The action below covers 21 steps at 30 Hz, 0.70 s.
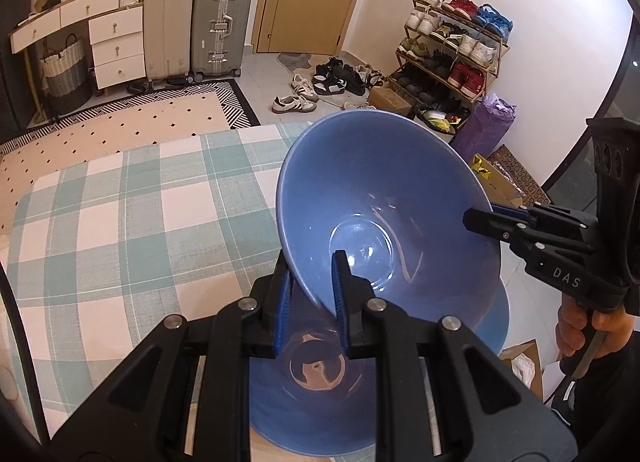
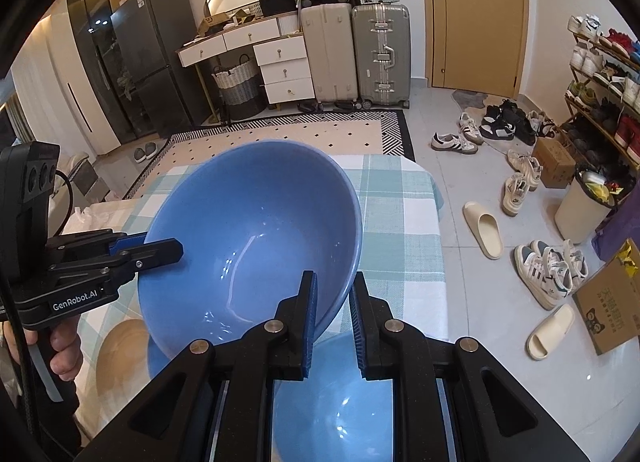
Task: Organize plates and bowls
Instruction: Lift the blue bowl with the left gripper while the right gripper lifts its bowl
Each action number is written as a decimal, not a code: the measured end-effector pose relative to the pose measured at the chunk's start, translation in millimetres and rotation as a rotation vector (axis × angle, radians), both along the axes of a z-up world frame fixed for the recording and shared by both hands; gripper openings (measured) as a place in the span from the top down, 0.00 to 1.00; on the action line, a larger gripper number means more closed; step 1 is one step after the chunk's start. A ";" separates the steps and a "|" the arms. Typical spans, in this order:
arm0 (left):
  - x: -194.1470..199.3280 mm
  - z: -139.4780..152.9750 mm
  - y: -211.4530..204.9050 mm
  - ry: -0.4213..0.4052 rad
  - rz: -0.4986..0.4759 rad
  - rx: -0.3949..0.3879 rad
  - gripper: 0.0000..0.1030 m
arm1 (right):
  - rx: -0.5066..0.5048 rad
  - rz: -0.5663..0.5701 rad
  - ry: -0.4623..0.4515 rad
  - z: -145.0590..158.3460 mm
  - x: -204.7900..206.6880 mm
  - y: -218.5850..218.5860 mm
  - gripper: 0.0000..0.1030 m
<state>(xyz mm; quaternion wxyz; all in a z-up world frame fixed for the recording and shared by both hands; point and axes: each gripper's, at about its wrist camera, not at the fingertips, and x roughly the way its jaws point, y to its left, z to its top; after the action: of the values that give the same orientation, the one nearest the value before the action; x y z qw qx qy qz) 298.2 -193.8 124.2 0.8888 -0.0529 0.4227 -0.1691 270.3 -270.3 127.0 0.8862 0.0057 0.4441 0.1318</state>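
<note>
A blue bowl (image 1: pixel 384 198) hangs tilted in the air above the checked tablecloth (image 1: pixel 120 222), its rim pinched at two places: the left gripper (image 1: pixel 312 286) clamps the near edge with one blue pad inside the wall and the other outside, and the right gripper (image 2: pixel 334 302) does the same on the rim at the opposite side. Both pairs of fingers are drawn close, held apart only by the thin wall of the bowl. The bowl's mouth faces up and toward the cameras, so its axis leans well off upright, and the far rim stands higher than the gripped edges. Directly beneath it sits a second blue bowl (image 2: pixel 340 402), upright, mostly covered by the raised one and the grippers; whether the two touch cannot be told. That makes two bowls in sight; a pale rounded shape (image 2: pixel 120 346) on the cloth beside them is too hidden to name. The table's far edge and right corner (image 2: pixel 424 174) lie close behind the lifted bowl, with open cloth stretching to the left in the left wrist view. Beyond the edge are a patterned rug (image 2: pixel 280 134), two upright suitcases (image 2: pixel 380 58), a white dresser (image 2: pixel 280 58), a door (image 2: pixel 476 14), scattered shoes and slippers (image 2: pixel 484 230), and a shoe rack (image 1: pixel 452 46).
</note>
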 end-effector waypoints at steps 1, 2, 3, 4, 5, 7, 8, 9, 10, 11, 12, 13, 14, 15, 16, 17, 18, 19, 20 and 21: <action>-1.3 1.1 1.0 -0.002 0.002 0.000 0.85 | 0.004 0.002 -0.001 1.0 -2.2 0.9 0.84; -5.8 2.6 2.1 -0.005 0.001 0.001 0.85 | 0.006 0.005 -0.002 2.1 -5.0 2.2 0.84; -9.5 3.7 3.1 -0.004 0.000 0.000 0.85 | 0.006 0.007 -0.005 3.3 -7.1 3.8 0.84; -12.9 4.5 3.9 -0.003 0.000 -0.001 0.85 | 0.007 0.009 -0.006 4.4 -8.7 5.1 0.84; -16.8 5.7 4.7 -0.003 0.001 -0.002 0.85 | 0.010 0.012 -0.007 5.6 -10.8 6.5 0.84; -24.8 7.3 7.6 -0.005 0.005 -0.003 0.85 | 0.016 0.018 -0.010 7.7 -15.9 9.4 0.84; -29.1 8.3 9.1 -0.007 0.008 -0.004 0.85 | 0.014 0.022 -0.011 8.9 -18.6 11.7 0.84; -31.7 8.9 10.0 -0.008 0.009 -0.003 0.85 | 0.014 0.024 -0.013 9.7 -20.8 12.5 0.84; -33.1 8.6 11.1 -0.009 0.011 -0.003 0.85 | 0.014 0.027 -0.015 10.9 -22.5 14.3 0.84; -35.4 8.9 12.3 -0.010 0.013 -0.002 0.85 | 0.015 0.031 -0.015 11.9 -23.4 16.0 0.84; -39.9 9.9 13.4 -0.011 0.014 0.002 0.85 | 0.016 0.034 -0.016 13.0 -25.4 18.2 0.84; -41.6 10.1 14.2 -0.014 0.016 0.005 0.85 | 0.017 0.037 -0.015 13.8 -27.2 20.4 0.84; -44.9 10.9 15.0 -0.016 0.017 0.007 0.85 | 0.017 0.039 -0.015 14.3 -29.0 22.0 0.84; -46.3 11.3 15.7 -0.018 0.017 0.011 0.85 | 0.018 0.041 -0.015 14.6 -30.8 23.8 0.84; -50.2 12.1 17.1 -0.020 0.020 0.012 0.85 | 0.021 0.043 -0.013 14.8 -31.8 25.5 0.84; -53.1 12.4 18.5 -0.020 0.022 0.012 0.85 | 0.026 0.045 -0.012 14.6 -32.1 25.8 0.84; -54.9 12.8 19.8 -0.020 0.024 0.012 0.85 | 0.029 0.048 -0.009 13.8 -33.9 27.1 0.84; -58.5 13.2 21.1 -0.021 0.027 0.013 0.85 | 0.032 0.050 -0.005 13.7 -34.2 27.1 0.84; -60.9 13.5 22.0 -0.022 0.029 0.017 0.85 | 0.034 0.053 -0.002 13.2 -34.9 28.5 0.84; -63.8 13.3 22.7 -0.023 0.030 0.019 0.85 | 0.035 0.055 0.001 11.8 -36.7 30.6 0.84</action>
<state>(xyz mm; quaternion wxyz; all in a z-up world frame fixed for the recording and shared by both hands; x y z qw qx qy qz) 234.5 -171.1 137.6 0.8966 -0.0489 0.4131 -0.1521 233.5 -239.7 138.8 0.8817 0.0089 0.4422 0.1640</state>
